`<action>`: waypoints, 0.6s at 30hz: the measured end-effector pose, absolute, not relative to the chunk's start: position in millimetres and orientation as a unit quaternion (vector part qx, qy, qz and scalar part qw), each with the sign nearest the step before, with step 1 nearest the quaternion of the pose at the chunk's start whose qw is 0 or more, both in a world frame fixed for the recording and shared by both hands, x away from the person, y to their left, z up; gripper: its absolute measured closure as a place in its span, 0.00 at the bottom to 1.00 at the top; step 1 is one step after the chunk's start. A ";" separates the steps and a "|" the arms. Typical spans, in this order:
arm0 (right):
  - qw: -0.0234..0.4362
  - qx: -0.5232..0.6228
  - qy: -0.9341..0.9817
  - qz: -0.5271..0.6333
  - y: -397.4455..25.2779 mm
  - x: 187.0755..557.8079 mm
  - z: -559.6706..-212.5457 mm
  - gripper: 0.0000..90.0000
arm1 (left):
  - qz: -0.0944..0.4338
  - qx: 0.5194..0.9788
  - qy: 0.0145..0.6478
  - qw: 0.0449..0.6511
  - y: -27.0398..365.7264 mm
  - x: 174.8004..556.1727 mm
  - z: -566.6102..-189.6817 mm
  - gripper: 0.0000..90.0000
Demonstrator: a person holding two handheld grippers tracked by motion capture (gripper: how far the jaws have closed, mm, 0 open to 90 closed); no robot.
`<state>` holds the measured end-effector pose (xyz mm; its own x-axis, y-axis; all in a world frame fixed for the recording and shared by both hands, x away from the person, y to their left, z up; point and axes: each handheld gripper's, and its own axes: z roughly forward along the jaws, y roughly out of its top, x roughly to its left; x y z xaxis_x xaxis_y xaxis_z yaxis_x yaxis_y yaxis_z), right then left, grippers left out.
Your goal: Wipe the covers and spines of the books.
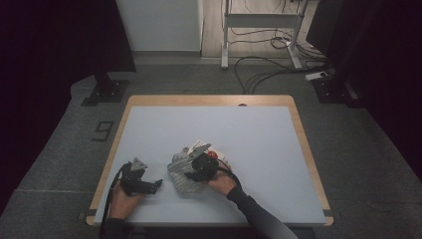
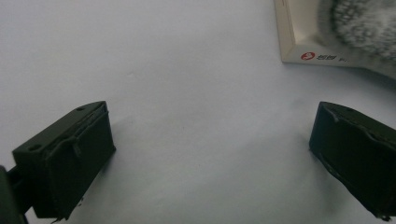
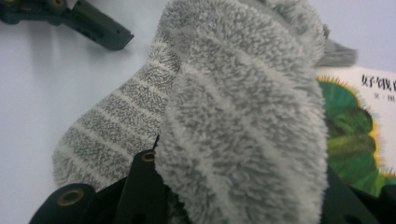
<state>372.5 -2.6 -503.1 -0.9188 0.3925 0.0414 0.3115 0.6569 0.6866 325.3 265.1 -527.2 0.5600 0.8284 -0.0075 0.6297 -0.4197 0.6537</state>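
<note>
A grey fuzzy striped sock point(image 1: 180, 175) lies on the pale table mat point(image 1: 249, 134), partly over a picture book point(image 1: 200, 146) with a green cover point(image 3: 350, 133). My right gripper point(image 1: 191, 173) is shut on a raised fold of the sock point(image 3: 243, 107), which bulges up between its jaws. My left gripper point(image 1: 157, 183) rests on the mat left of the sock, its jaws pointing toward it. In the left gripper view its jaws stand wide apart over bare mat point(image 2: 210, 149). The book's corner point(image 2: 299, 46) and the sock's edge point(image 2: 359, 28) show at the top right there.
The mat stretches wide toward the back and right of the table, inside a wooden rim point(image 1: 209, 100). Beyond the table are a desk frame point(image 1: 261, 30), floor cables point(image 1: 268, 69) and black stands point(image 1: 107, 89) at left and right. A "9" mark point(image 1: 103, 130) is on the floor.
</note>
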 end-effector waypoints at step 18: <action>0.070 0.202 0.907 0.364 -3.5 387.3 -503.5 0.70 | 0.161 0.827 0.441 0.310 265.0 325.2 -527.4 0.00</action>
